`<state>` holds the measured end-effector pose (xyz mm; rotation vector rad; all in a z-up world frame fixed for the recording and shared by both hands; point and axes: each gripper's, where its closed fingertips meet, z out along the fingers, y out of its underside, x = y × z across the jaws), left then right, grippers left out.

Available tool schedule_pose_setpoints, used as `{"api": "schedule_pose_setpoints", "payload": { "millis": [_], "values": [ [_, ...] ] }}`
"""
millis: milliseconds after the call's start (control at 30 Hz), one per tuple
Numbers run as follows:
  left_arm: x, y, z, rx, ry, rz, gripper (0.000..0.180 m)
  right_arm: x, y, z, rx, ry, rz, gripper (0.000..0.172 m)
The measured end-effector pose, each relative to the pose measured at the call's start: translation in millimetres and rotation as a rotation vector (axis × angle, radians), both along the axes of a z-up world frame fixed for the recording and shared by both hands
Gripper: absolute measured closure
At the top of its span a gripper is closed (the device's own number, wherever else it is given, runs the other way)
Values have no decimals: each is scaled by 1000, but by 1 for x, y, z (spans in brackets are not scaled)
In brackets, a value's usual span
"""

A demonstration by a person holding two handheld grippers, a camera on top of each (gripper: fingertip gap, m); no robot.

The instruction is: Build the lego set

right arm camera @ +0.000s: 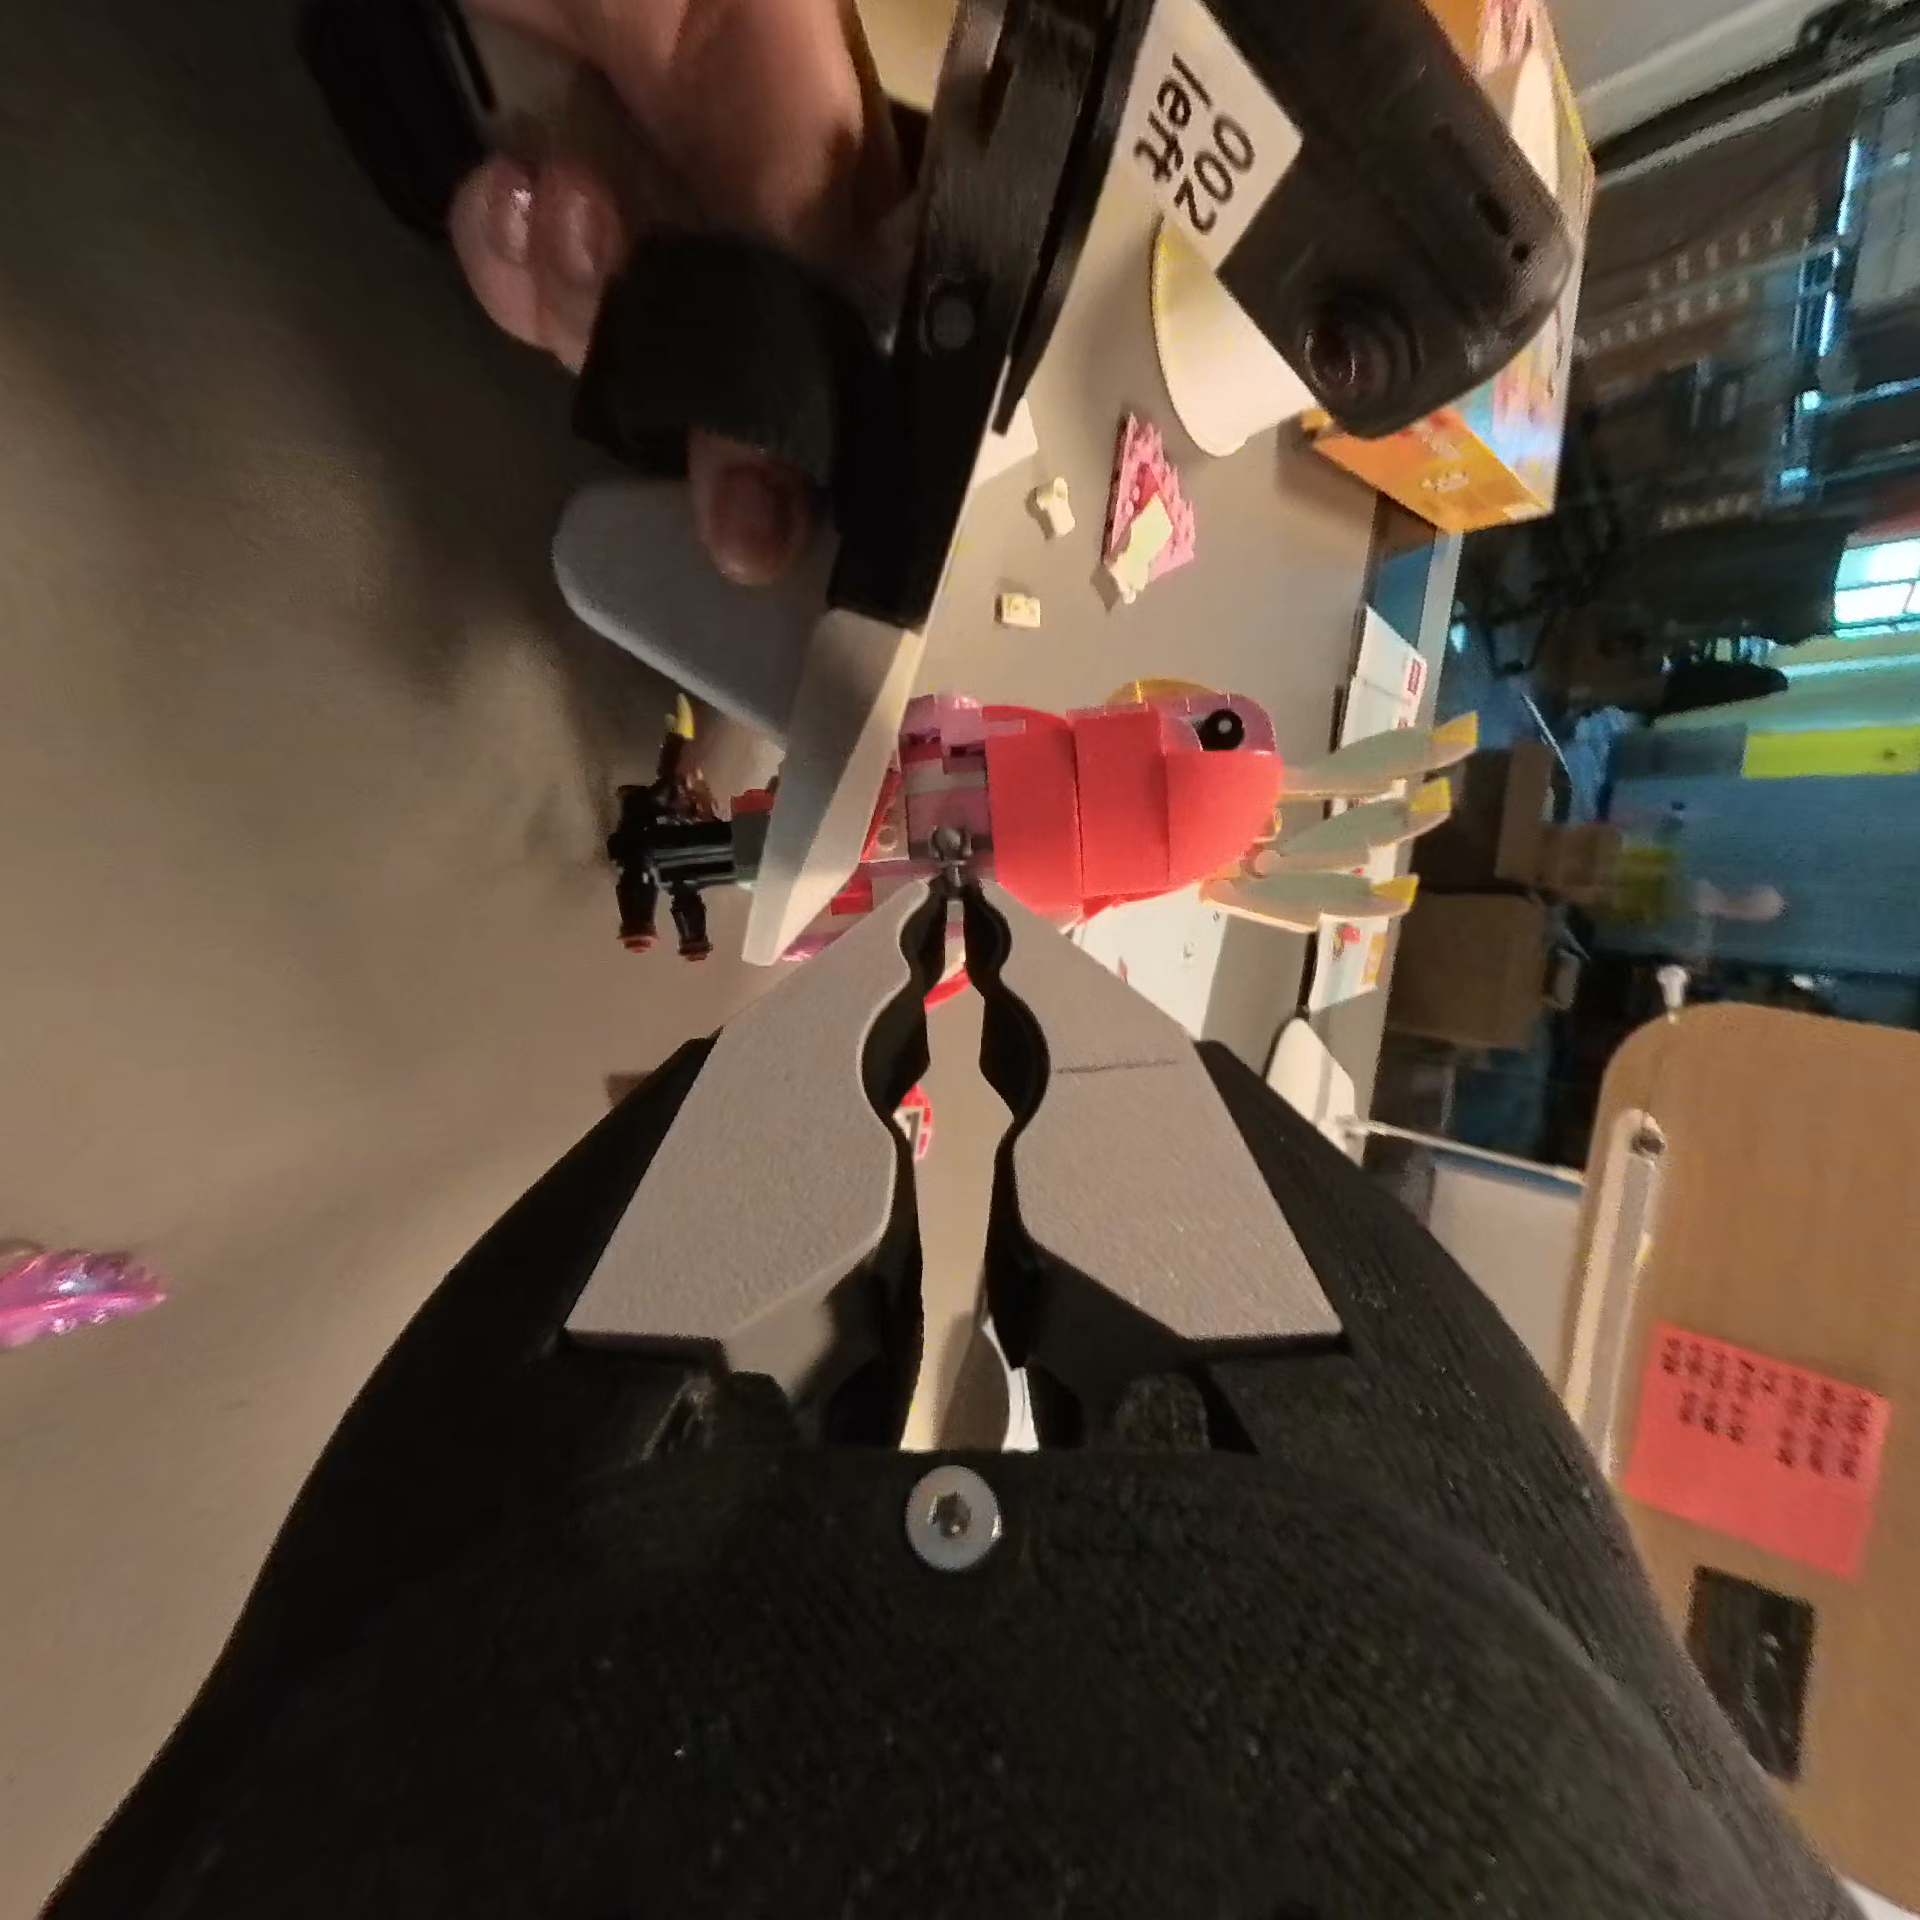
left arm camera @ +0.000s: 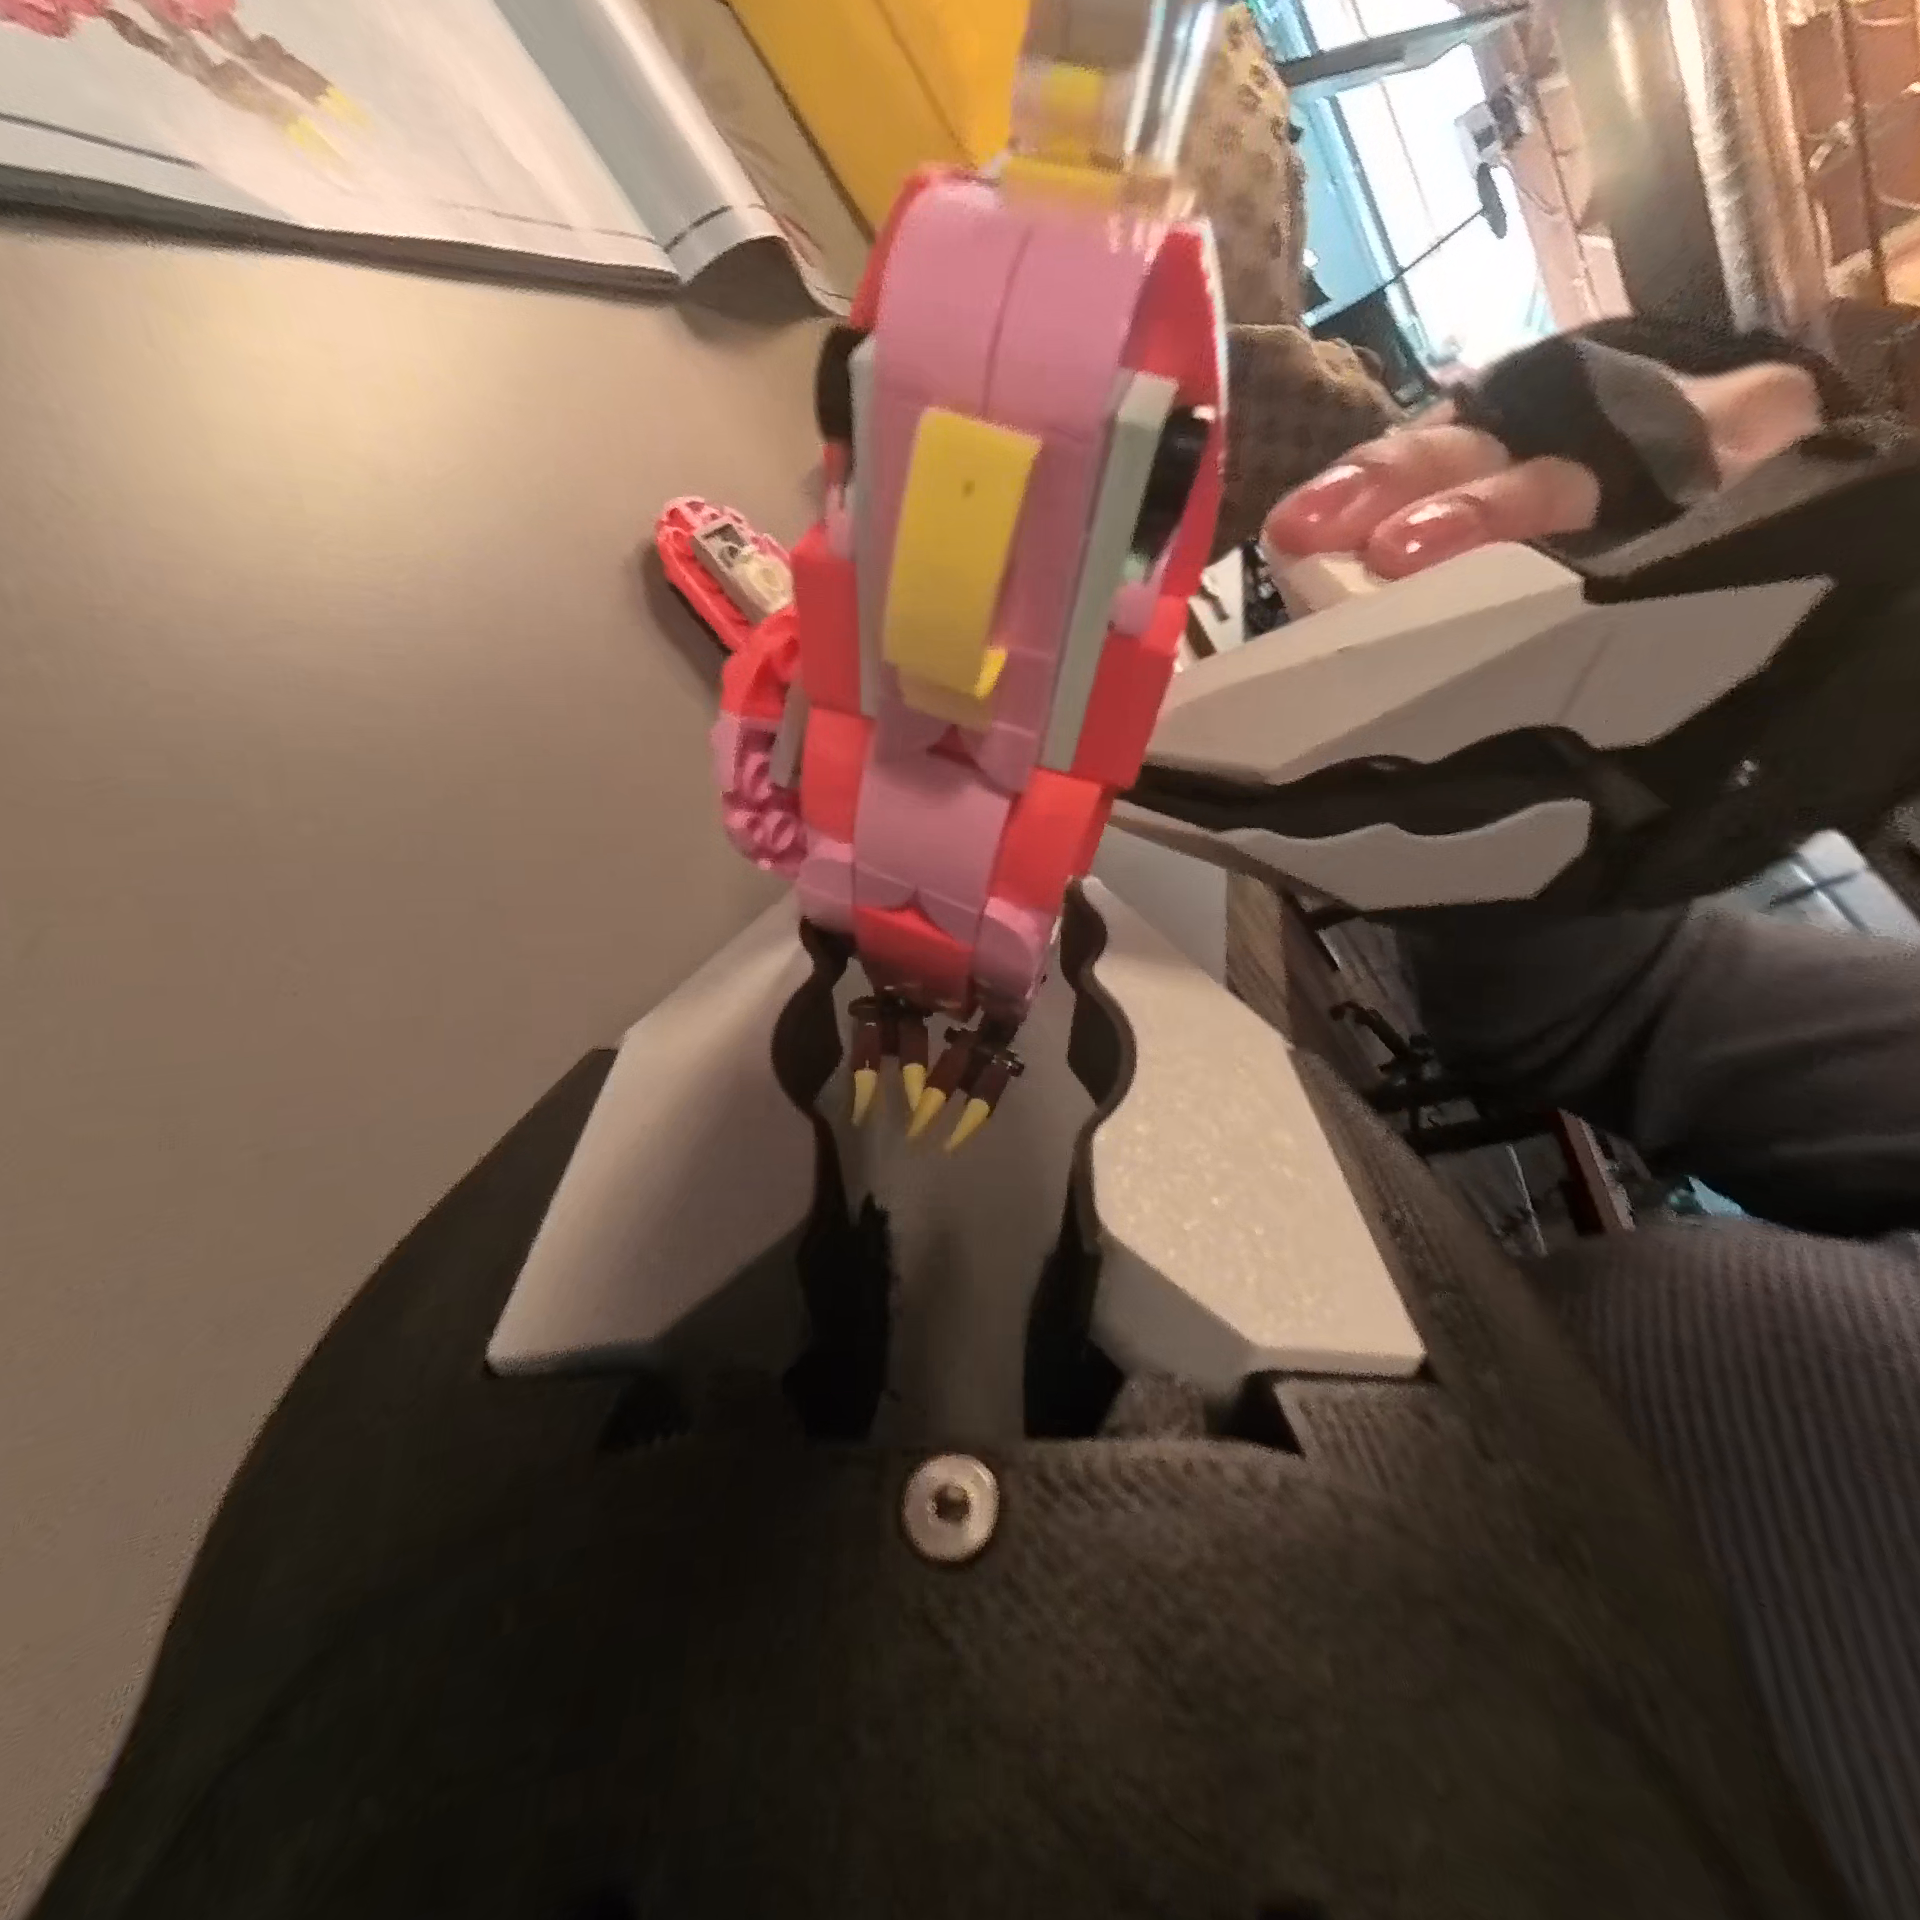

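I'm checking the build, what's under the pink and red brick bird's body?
Under the brick bird, brown legs with yellow claws hang between the left gripper's fingers. Where the legs join the body is hidden.

Workshop or lab workspace. A plain grey-beige tabletop (right arm camera: pixel 260 727) carries loose pink and cream toy bricks (right arm camera: pixel 1148 509), a yellow-orange cardboard product box (right arm camera: pixel 1455 468) and an open printed instruction booklet (left arm camera: pixel 343 125). Behind it stand brown cardboard cartons (right arm camera: pixel 1475 966), a blue partition (right arm camera: pixel 1704 862), dark overhead racking (right arm camera: pixel 1714 291) and a light plywood panel bearing an orange paper note (right arm camera: pixel 1756 1444).
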<state>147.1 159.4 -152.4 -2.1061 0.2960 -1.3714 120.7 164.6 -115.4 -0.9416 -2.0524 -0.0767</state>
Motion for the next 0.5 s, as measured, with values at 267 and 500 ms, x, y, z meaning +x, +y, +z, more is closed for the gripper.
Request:
{"api": "schedule_pose_setpoints", "payload": {
  "millis": [267,500],
  "values": [
    [-1,12,-8,13,90,118,141,2,4,-5,149,-48,-106,172],
    [-2,16,-9,15,94,152,141,1,4,-3,155,27,-113,172]
  ]
}}
